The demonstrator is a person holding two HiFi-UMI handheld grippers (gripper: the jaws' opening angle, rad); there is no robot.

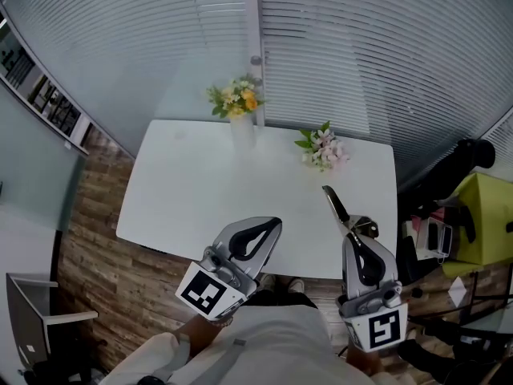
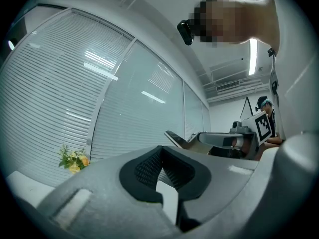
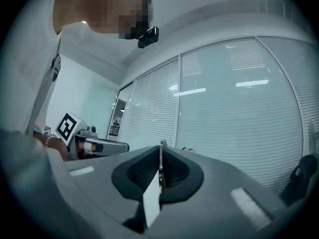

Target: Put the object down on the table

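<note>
My right gripper is shut on a thin, flat, dark object that sticks out forward and to the left over the near right part of the white table. In the right gripper view the object shows edge-on, pinched between the pads of the gripper. The left gripper hovers over the table's near edge with its jaws shut and nothing between them. From the left gripper view, the held object juts from the right gripper, off to the right.
A vase of yellow flowers stands at the table's far edge, and pink flowers at the far right. Window blinds run behind the table. A yellow-green box and clutter sit on the floor to the right, shelves to the left.
</note>
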